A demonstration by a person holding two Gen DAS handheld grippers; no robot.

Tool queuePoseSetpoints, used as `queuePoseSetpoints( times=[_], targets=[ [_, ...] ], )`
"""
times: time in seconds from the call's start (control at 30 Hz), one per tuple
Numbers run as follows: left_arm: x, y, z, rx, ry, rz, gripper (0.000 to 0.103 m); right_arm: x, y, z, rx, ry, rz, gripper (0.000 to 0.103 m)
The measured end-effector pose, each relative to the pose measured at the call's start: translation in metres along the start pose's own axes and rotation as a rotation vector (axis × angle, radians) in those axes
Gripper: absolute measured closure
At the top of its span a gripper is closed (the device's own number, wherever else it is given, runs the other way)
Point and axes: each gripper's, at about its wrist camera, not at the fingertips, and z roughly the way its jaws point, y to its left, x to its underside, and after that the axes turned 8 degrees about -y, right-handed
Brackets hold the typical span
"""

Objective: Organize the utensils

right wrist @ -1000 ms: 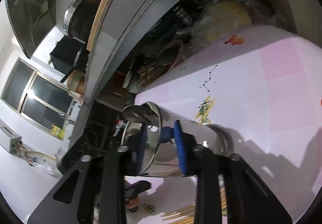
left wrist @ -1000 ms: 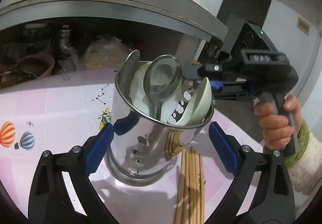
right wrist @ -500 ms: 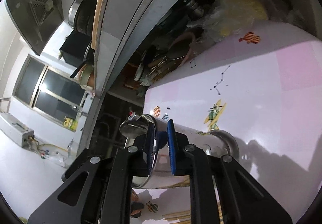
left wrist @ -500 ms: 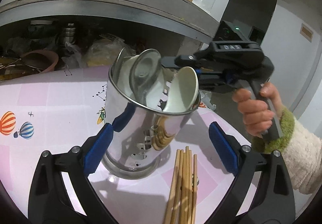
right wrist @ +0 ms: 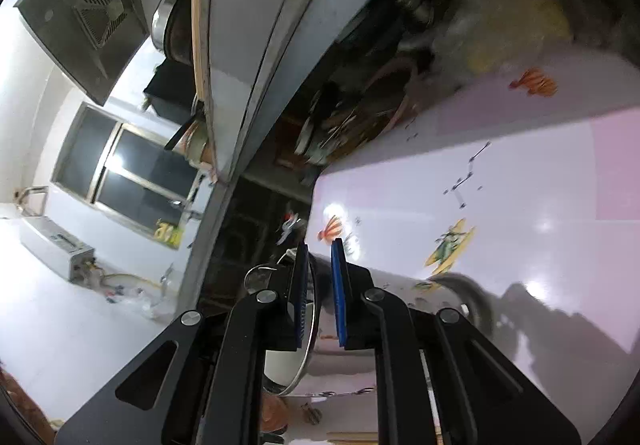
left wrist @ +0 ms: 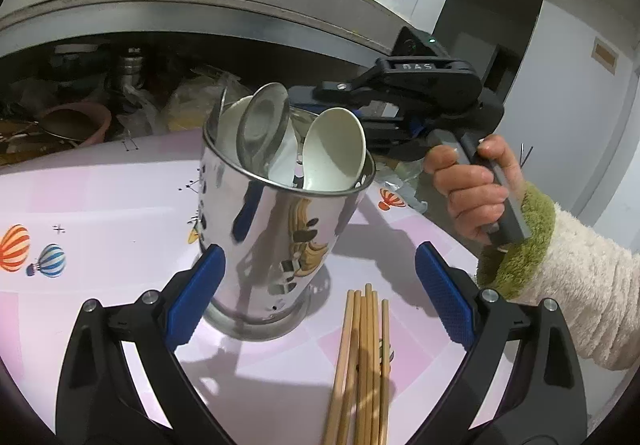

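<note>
Covering the whole work surface, a pink tablecloth (left wrist: 100, 197) printed with balloons carries every task item. On it stands a shiny steel utensil holder (left wrist: 276, 237), base on the cloth and body tilted; its long axis leans so that the open mouth points up and toward the right gripper (right wrist: 318, 297). The right gripper's two blue pads are pinched on the holder's rim, one pad inside the mouth and one on the outer wall, with the rim between them. A hand (left wrist: 472, 189) in a fluffy cream sleeve with a green cuff grips that tool's handle. The left gripper (left wrist: 320, 289) hangs with its jaws spread wide, one pad just beside the holder's lower left wall and the other well clear on the right; nothing is held. Inside the holder, a metal ladle (left wrist: 262, 125) and a white spoon (left wrist: 334, 149) stand bowl-end up. A bundle of wooden chopsticks (left wrist: 362, 365) lies flat on the cloth just beside the holder's base, long axes running from the near edge toward the holder.
</note>
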Motion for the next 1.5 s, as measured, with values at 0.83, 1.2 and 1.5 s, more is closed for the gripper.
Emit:
queuePoseSetpoints(
  times=[0.83,1.2,1.5],
  targets=[
    [0.100,0.039,-0.026,-0.538,0.376,0.057,0.010,0.236,0.067,-0.081,0.995,-0.074,-0.404,0.006],
    [0.114,0.039,-0.023,-0.482,0.424,0.040,0.008,0.248,0.093,-0.080,1.134,-0.206,-0.542,0.006],
    [0.114,0.032,-0.025,-0.482,0.417,0.046,0.008,0.247,0.092,-0.081,0.918,-0.223,-0.470,0.006]
  ],
)
